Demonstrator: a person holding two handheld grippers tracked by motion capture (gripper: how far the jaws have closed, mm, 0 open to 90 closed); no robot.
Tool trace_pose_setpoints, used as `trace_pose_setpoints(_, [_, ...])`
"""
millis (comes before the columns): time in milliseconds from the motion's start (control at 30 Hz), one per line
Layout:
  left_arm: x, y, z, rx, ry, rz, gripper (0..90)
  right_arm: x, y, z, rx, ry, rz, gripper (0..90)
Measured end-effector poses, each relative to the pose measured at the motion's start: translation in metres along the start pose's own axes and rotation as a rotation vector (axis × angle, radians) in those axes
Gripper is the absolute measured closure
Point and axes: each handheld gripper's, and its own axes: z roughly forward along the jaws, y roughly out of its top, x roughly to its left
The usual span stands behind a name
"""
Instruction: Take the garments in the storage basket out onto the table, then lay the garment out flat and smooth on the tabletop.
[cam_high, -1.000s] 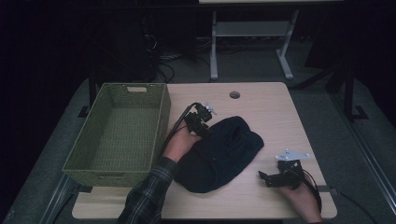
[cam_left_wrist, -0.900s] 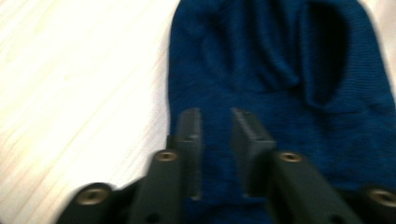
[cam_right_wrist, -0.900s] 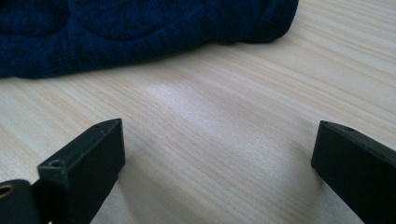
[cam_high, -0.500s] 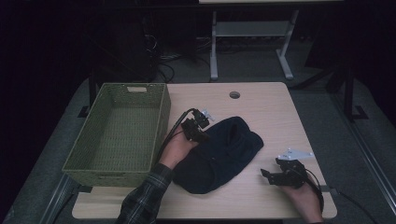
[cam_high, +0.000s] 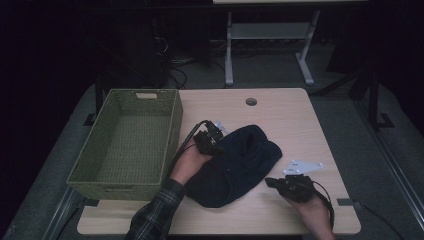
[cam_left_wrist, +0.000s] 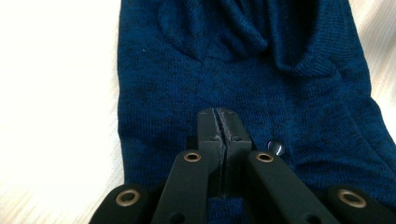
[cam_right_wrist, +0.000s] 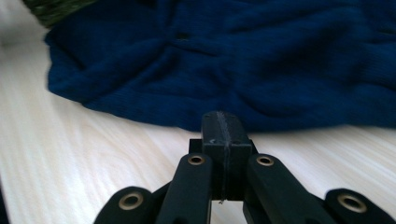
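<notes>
The dark blue garment (cam_high: 235, 167) lies bunched near the middle of the table (cam_high: 280, 107), its left edge close to the green basket (cam_high: 127, 142), which takes up the table's left side. Bare tabletop lies open on the far side and the right.

The left gripper (cam_high: 212, 137) rests at the garment's far-left edge; its jaws have just been closing and now meet, seemingly pinching a fold of the knit cloth. The right gripper (cam_high: 272, 182) hovers over bare wood just beside the garment's near-right edge; its jaws have also just been closing, from wide apart a second ago, with nothing between them.

A small cable hole (cam_high: 251, 102) sits at the far edge.
</notes>
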Motion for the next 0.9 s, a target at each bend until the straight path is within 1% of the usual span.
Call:
trace_pose_setpoints(33, [0.000, 0.000, 0.001, 0.000, 0.002, -0.001, 88.7, 0.004, 0.002, 0.004, -0.001, 0.006, -0.008, 90.0])
trace_pose_setpoints(67, [0.000, 0.000, 0.002, 0.000, 0.002, 0.001, 88.7, 0.010, 0.006, 0.010, 0.002, 0.027, -0.023, 90.0])
trace_pose_setpoints(100, [0.001, 0.001, 0.002, 0.005, 0.007, 0.008, 88.7, 0.014, 0.008, 0.014, 0.005, 0.040, -0.026, 90.0])
trace_pose_setpoints(133, [0.002, 0.001, 0.004, -0.004, 0.008, -0.001, 88.7, 0.014, 0.008, 0.014, 0.005, 0.040, -0.026, 90.0])
trace_pose_setpoints(167, [0.002, 0.001, 0.004, -0.005, 0.009, -0.008, 88.7, 0.018, 0.010, 0.018, 0.009, 0.049, -0.042, 90.0])
trace_pose_setpoints(200, [0.004, 0.001, 0.005, 0.004, 0.011, -0.001, 88.7, 0.021, 0.012, 0.023, 0.016, 0.058, -0.050, 90.0])
trace_pose_setpoints(233, [0.004, 0.001, 0.006, 0.007, 0.014, 0.000, 88.7, 0.024, 0.013, 0.027, 0.023, 0.073, -0.048, 90.0])
trace_pose_setpoints(267, [0.005, 0.000, 0.007, 0.005, 0.017, -0.002, 88.7, 0.027, 0.015, 0.031, 0.027, 0.085, -0.057, 90.0])
trace_pose_setpoints(300, [0.006, 0.000, 0.008, 0.013, 0.019, 0.003, 88.7, 0.030, 0.016, 0.036, 0.032, 0.091, -0.061, 90.0])
trace_pose_setpoints(333, [0.006, 0.001, 0.009, 0.019, 0.022, 0.006, 88.7, 0.036, 0.018, 0.043, 0.042, 0.100, -0.077, 90.0])
trace_pose_setpoints(367, [0.006, 0.001, 0.010, 0.021, 0.025, 0.005, 88.7, 0.036, 0.018, 0.043, 0.042, 0.100, -0.077, 90.0])
trace_pose_setpoints(467, [0.007, 0.001, 0.015, 0.030, 0.036, 0.010, 89.3, 0.044, 0.020, 0.054, 0.064, 0.112, -0.101, 90.0])
trace_pose_setpoints(533, [0.008, 0.001, 0.019, 0.034, 0.042, 0.004, 89.3, 0.045, 0.020, 0.056, 0.069, 0.113, -0.107, 90.0])
trace_pose_setpoints(567, [0.009, 0.001, 0.021, 0.048, 0.048, 0.015, 89.3, 0.046, 0.019, 0.060, 0.076, 0.112, -0.113, 90.0])
trace_pose_setpoints(633, [0.010, 0.000, 0.025, 0.058, 0.058, 0.017, 89.3, 0.047, 0.019, 0.062, 0.082, 0.116, -0.113, 90.0])
trace_pose_setpoints(767, [0.010, -0.002, 0.033, 0.079, 0.064, 0.017, 89.4, 0.048, 0.016, 0.067, 0.112, 0.111, -0.118, 90.0])
trace_pose_setpoints(833, [0.011, -0.004, 0.037, 0.100, 0.069, 0.023, 89.7, 0.047, 0.016, 0.067, 0.113, 0.112, -0.120, 90.0])
trace_pose_setpoints(900, [0.012, -0.005, 0.039, 0.097, 0.070, 0.017, 89.9, 0.048, 0.016, 0.067, 0.116, 0.107, -0.128, 90.0])
